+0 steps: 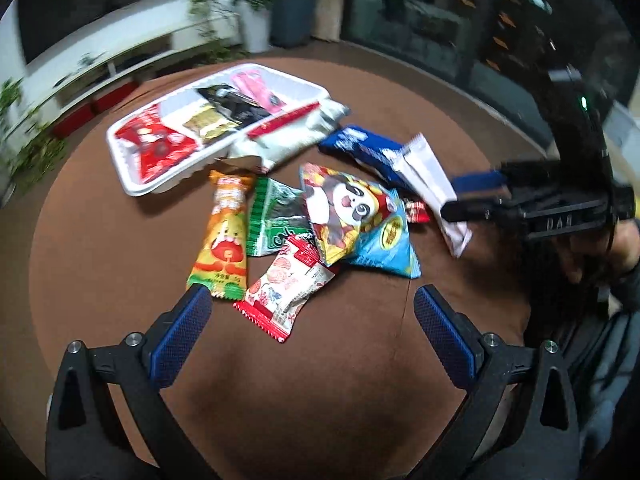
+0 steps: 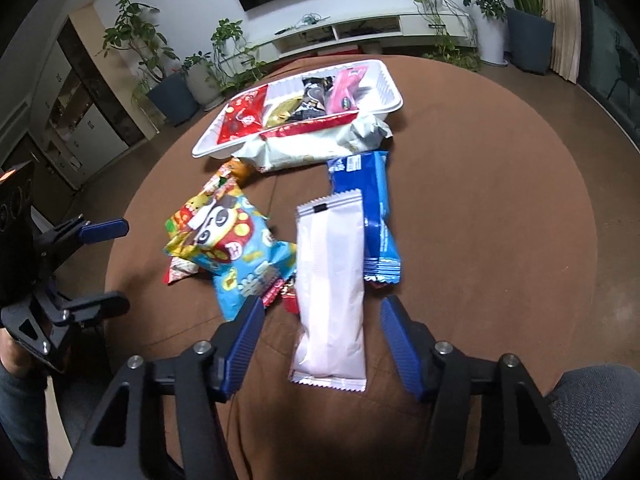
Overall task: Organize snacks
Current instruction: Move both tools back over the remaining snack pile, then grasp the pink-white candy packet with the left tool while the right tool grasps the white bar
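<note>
A white tray [image 1: 132, 184] on the round brown table holds red, gold, black and pink snack packs; it also shows in the right wrist view [image 2: 394, 98]. A large white bag [image 1: 288, 136] leans on its rim. Loose packs lie in front: orange [image 1: 224, 236], green [image 1: 276, 216], panda [image 1: 352, 216], red-white [image 1: 284, 292], blue [image 1: 360, 148]. My left gripper [image 1: 312, 308] is open above the red-white pack. My right gripper [image 2: 322, 318] is open around a pale pink-white pack [image 2: 330, 292], with the fingers apart from it; in the left wrist view this pack [image 1: 432, 188] sits at the right gripper's tips [image 1: 464, 196].
The brown table [image 2: 500, 200] has bare cloth to the right of the packs. Potted plants [image 2: 524, 8], a white low shelf [image 2: 360, 32] and dark cabinets stand beyond the table. The left gripper [image 2: 108, 264] shows at the left edge of the right wrist view.
</note>
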The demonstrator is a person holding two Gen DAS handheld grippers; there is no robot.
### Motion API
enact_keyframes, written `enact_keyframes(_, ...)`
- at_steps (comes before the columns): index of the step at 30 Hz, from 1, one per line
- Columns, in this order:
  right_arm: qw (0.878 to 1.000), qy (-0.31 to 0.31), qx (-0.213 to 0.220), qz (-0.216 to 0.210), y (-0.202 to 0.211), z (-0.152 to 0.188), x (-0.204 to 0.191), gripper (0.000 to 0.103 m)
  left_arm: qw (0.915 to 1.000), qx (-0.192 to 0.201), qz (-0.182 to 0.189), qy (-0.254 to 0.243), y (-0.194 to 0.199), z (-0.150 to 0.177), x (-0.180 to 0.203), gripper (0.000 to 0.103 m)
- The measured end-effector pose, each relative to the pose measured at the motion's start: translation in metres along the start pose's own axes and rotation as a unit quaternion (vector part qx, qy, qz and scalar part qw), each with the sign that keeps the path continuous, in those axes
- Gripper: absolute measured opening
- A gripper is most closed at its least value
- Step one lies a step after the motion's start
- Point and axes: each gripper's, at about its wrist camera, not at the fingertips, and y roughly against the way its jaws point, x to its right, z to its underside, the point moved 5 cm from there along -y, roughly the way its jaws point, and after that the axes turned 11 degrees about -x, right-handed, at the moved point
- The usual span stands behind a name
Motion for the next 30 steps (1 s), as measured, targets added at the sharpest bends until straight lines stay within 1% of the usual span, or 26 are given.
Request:
enact_keyframes(4,1.0,-0.001,-0.01,0.001,-0.004,0.001,0.005,0.062,0.9993,-0.019,0.019,-0.025,-0.013,-0.006,-0.002,0.101)
enact_keyframes(5,1.0,0.0,-0.011,0.001,-0.004,0.001,0.005,0.06,0.999,-0.024,0.022,-0.031,-0.016,-0.007,-0.003,0.1)
enact_keyframes(6,1.0,0.001,-0.012,0.001,-0.005,0.001,0.005,0.058,0.9986,-0.03,0.025,-0.036,-0.019,-0.007,-0.003,0.096)
enact_keyframes(7,1.0,0.002,-0.013,0.0,-0.005,0.001,0.004,0.058,0.998,-0.038,0.028,-0.042,-0.023,-0.007,-0.004,0.086)
enact_keyframes(8,1.0,0.003,-0.014,0.0,-0.005,0.001,0.005,0.057,0.9971,-0.047,0.031,-0.05,-0.028,-0.007,-0.004,0.082)
enact_keyframes(9,1.0,0.004,-0.015,-0.001,-0.005,0.001,0.004,0.056,0.9965,-0.055,0.03,-0.056,-0.031,-0.007,-0.005,0.072)
enact_keyframes(10,1.0,0.004,-0.015,-0.001,-0.005,0.001,0.005,0.056,0.9957,-0.064,0.029,-0.062,-0.035,-0.007,-0.006,0.067)
enact_keyframes(15,1.0,0.004,-0.025,-0.005,-0.007,0.003,0.005,0.056,0.9933,-0.084,0.029,-0.074,-0.045,-0.01,-0.015,0.066)
enact_keyframes(20,1.0,0.006,-0.029,-0.007,-0.007,0.004,0.004,0.056,0.988,-0.124,0.024,-0.089,-0.062,-0.013,-0.018,0.066)
enact_keyframes(24,0.999,0.006,-0.032,-0.006,-0.009,0.005,0.004,0.056,0.9874,-0.132,0.027,-0.083,-0.068,-0.017,-0.019,0.066)
enact_keyframes(26,0.999,0.006,-0.036,-0.007,-0.009,0.005,0.005,0.056,0.9881,-0.133,0.03,-0.071,-0.069,-0.02,-0.022,0.063)
enact_keyframes(27,0.999,0.006,-0.038,-0.007,-0.009,0.005,0.005,0.056,0.9882,-0.133,0.032,-0.068,-0.07,-0.02,-0.023,0.06)
enact_keyframes(30,0.999,0.008,-0.036,-0.003,-0.008,0.005,0.004,0.056,0.9884,-0.136,0.027,-0.062,-0.072,-0.022,-0.024,0.055)
